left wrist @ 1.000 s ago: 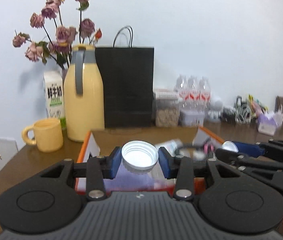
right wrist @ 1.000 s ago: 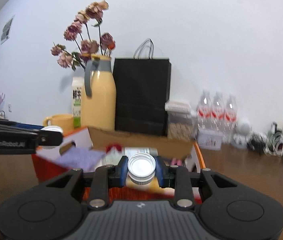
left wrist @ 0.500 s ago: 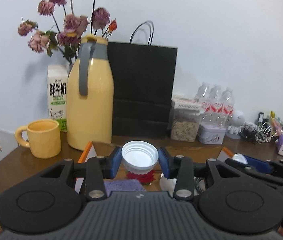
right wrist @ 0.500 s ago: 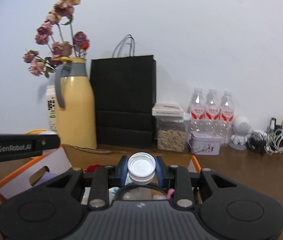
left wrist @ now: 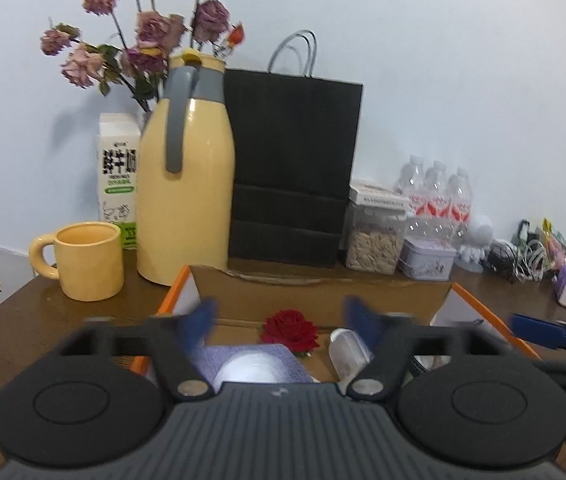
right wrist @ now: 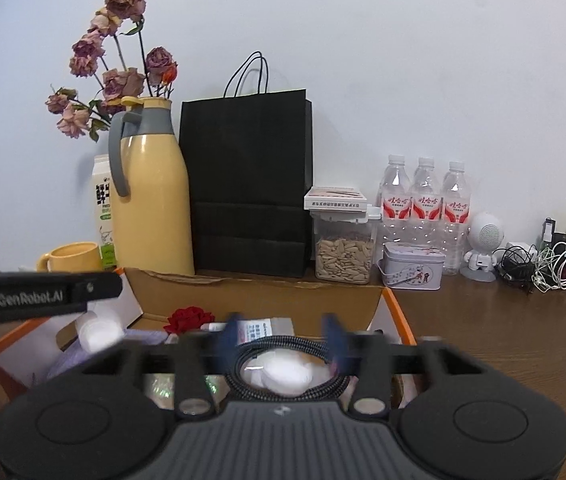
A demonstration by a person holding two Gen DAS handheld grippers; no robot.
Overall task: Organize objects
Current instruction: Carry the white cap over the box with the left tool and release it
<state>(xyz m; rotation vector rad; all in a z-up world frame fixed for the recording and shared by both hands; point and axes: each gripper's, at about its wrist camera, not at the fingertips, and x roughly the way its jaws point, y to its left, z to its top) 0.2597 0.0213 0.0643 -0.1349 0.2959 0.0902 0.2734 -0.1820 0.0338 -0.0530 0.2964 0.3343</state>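
Two hand-held grippers are letting go at once. My left hand-held gripper has its blue pads swinging wide apart, jaws opening, nothing pressed between them; below the gap a white cup drops blurred onto a purple cloth inside the cardboard box. My right hand-held gripper is opening likewise, and a white cap sits free beneath it, inside a coiled braided cable in the same box.

Progress, as I judge it: both pieces are delivered into the box, alongside a red rose and a small white bottle (other contents are hard to make out). What is left seems to be pulling both hands back and fetching whatever else is loose; the desk carries cables, bottles and a tin, though I cannot tell which of these belong to the job.

Both white pieces are round and too blurred to give a facing or long axis.
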